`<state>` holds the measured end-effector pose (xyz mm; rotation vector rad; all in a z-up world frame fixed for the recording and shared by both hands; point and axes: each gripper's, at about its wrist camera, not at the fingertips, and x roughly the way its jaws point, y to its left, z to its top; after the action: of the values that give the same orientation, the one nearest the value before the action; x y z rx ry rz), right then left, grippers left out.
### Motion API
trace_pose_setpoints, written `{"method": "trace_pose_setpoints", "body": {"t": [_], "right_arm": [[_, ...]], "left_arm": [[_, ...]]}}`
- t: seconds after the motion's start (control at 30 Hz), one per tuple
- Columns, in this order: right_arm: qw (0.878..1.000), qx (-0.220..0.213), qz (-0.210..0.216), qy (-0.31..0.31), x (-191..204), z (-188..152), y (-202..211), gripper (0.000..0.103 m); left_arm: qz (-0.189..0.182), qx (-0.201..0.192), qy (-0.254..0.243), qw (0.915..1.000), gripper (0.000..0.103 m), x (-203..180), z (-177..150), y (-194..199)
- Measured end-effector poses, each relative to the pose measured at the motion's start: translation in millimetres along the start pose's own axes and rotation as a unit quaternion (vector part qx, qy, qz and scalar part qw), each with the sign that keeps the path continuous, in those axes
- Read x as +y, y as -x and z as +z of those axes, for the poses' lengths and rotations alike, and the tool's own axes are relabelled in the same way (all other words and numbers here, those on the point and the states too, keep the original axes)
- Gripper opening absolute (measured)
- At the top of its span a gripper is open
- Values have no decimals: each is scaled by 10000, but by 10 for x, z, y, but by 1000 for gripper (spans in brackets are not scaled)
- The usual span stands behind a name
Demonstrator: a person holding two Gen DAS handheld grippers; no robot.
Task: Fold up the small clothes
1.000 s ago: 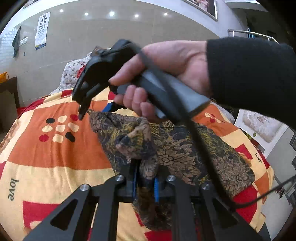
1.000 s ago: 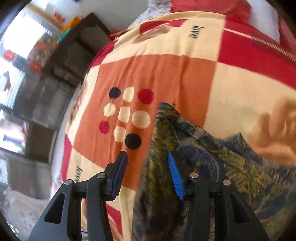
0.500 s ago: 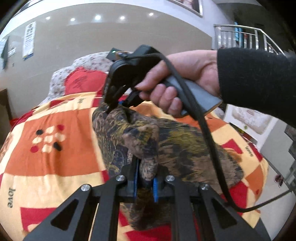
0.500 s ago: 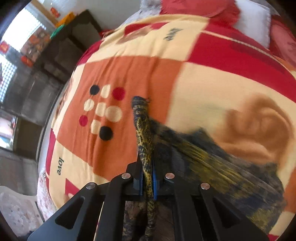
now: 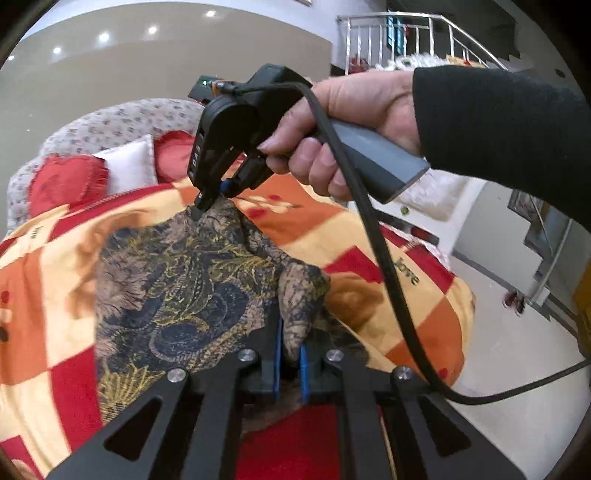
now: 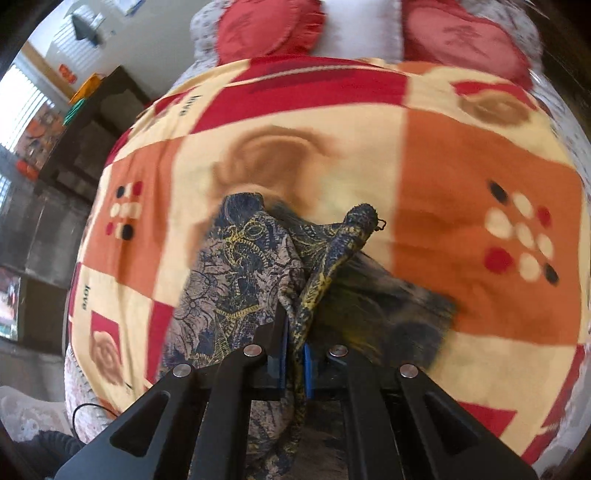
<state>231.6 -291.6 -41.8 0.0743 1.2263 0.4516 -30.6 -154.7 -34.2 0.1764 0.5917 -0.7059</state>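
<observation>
both grippers, left gripper (image 5: 290, 354) and right gripper (image 6: 294, 347), are pinching the dark paisley garment (image 5: 177, 284), stretched roughly 12-to-6 across the checkered blanket (image 6: 461, 155).

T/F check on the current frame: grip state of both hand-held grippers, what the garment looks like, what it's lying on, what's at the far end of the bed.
1. The left hand-held gripper is shut on a bunch of the patterned garment. True.
2. The right hand-held gripper is open and hovers clear of the fabric. False: it is shut on an edge of the garment.
3. The garment is plain white. False: it is dark with a yellow and tan floral pattern.
4. The garment lies on a blanket of red, orange and cream blocks. True.
5. Red cushions lie at the far end of the bed. True.
</observation>
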Motion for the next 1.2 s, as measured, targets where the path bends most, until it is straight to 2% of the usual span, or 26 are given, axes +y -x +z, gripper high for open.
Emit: {"method": "trace_pose_setpoints", "body": {"t": [0.27,0.3,0.33,0.4,0.5,0.57,0.63,0.67,0.7,0.73,0.77,0.83,0.9,0.97,1.0,1.03,1.1,1.17,1.2], "right_arm": [[9977,190,187,-619,-629,-360,-475,15],[9969,197,204,-739,-683,-398,-534,18],[9952,156,282,-927,-770,-448,-576,26],[9883,-74,539,-1427,-936,-560,-567,34],[9794,-565,672,-1819,-1049,-761,-319,34],[9790,-951,477,-1741,-1009,-934,-42,34],[9820,-1338,283,-1300,-788,-1145,246,34],[9832,-1457,274,-1062,-676,-1238,325,34],[9842,-1585,299,-727,-509,-1359,392,34],[9840,-1704,336,-392,-306,-1462,422,34],[9819,-1853,382,-41,-100,-1590,432,34],[9785,-1978,337,485,284,-1812,304,33],[9807,-1851,-26,636,407,-1999,64,32],[9849,-1603,-533,380,337,-2169,-278,30],[9784,-1996,-463,270,289,-2283,-292,30],[9765,-2113,-388,181,263,-2322,-292,30],[9786,-2038,-265,-6,239,-2299,-253,30],[9837,-1777,-250,-79,249,-2177,-160,30],[9828,-1819,-281,-156,261,-2104,-51,30]], "left_arm": [[-201,649,-203,9975,7,-247,-151,-472],[-229,672,-189,9973,7,-249,-153,-491],[-296,691,-153,9971,8,-219,-148,-474],[-462,787,-111,9958,12,-159,-160,-403],[-664,946,-61,9933,22,7,-275,-144],[-475,805,-73,9956,33,196,-332,169],[-192,618,259,9976,43,457,-337,434],[-38,529,511,9973,43,611,-320,487],[84,498,699,9963,43,708,-321,501],[268,521,1035,9929,38,871,-309,456],[328,570,1399,9880,20,1013,-324,367],[274,906,1764,9798,2,1139,-373,90],[196,1268,1920,9730,1,1158,-549,-169],[230,1147,1794,9768,2,1107,-652,-203],[273,1210,1786,9761,2,1105,-619,-180],[297,1259,1807,9750,2,1116,-564,-153],[283,1230,1761,9762,2,1153,-385,-78],[438,895,1718,9801,6,1206,-115,11],[504,759,1757,9802,9,1272,16,8]]}}
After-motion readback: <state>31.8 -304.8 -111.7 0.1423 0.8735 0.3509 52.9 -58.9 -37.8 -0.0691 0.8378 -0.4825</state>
